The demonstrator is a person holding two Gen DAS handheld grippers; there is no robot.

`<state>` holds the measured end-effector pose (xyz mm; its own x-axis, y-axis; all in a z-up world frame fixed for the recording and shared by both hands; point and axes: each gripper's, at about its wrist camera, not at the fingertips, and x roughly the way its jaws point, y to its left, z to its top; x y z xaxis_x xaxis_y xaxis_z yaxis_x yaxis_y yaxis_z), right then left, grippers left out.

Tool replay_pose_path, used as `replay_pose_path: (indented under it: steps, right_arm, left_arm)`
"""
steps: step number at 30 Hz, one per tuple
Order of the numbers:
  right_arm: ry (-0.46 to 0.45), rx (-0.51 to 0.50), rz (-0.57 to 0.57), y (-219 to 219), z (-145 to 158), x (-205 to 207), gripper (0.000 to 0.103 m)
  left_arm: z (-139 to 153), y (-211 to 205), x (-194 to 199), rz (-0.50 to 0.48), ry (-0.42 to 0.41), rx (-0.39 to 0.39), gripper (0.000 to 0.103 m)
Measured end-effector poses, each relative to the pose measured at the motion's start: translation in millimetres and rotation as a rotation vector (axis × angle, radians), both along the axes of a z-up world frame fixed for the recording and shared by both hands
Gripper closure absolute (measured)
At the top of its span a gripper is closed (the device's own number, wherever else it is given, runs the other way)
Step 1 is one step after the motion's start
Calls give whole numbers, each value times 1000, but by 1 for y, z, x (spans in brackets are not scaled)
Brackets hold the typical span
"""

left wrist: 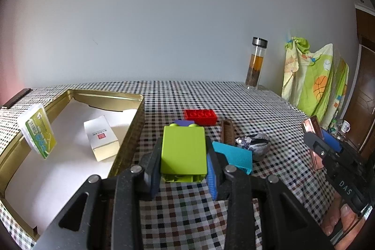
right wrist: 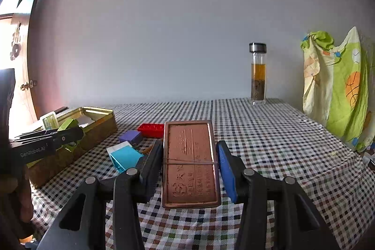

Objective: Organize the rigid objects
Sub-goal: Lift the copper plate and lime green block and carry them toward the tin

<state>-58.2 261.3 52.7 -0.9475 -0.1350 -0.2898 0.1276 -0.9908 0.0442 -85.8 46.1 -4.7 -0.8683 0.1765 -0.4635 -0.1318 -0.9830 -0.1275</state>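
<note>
My left gripper [left wrist: 184, 156] is shut on a lime-green brick [left wrist: 182, 149], held just above the checked tablecloth beside a gold tin tray [left wrist: 138, 123]. My right gripper [right wrist: 189, 156] is shut on a flat copper-coloured tin [right wrist: 189, 163] with a rubber band around it. On the cloth beyond lie a red brick [left wrist: 199, 116], a purple brick [left wrist: 184, 122], a teal block [left wrist: 234, 156] and a brown comb [left wrist: 228, 131]. The tray holds a white box [left wrist: 100, 137]. A green-and-white packet [left wrist: 37, 130] leans on its near rim.
A glass bottle of tea [right wrist: 257, 76] stands at the table's back edge by the wall. A green patterned cloth [right wrist: 335, 90] hangs past the table's right side. A small patterned bowl [left wrist: 254, 144] sits next to the comb. A wooden door is at the far right.
</note>
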Motion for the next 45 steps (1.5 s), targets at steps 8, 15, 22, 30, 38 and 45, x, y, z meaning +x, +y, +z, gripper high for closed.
replay_pose_path:
  steps: [8, 15, 22, 30, 38, 45]
  right_arm:
    - [71, -15, -25, 0, 2, 11, 54]
    - [96, -16, -25, 0, 5, 14, 54]
    - [123, -16, -34, -5, 6, 15, 54]
    - [145, -13, -49, -7, 8, 17, 54]
    - [165, -13, -56, -5, 8, 24, 54]
    - [163, -19, -48, 0, 9, 29, 54]
  left_arm:
    - [4, 1, 8, 22, 47, -28, 72]
    - [8, 1, 13, 28, 84, -44, 72]
    - [11, 2, 18, 35, 116, -61, 72]
    - [15, 0, 23, 52, 146, -73, 72]
    - [17, 2, 28, 51, 178, -88, 72]
    - [18, -2, 29, 60, 191, -85, 72]
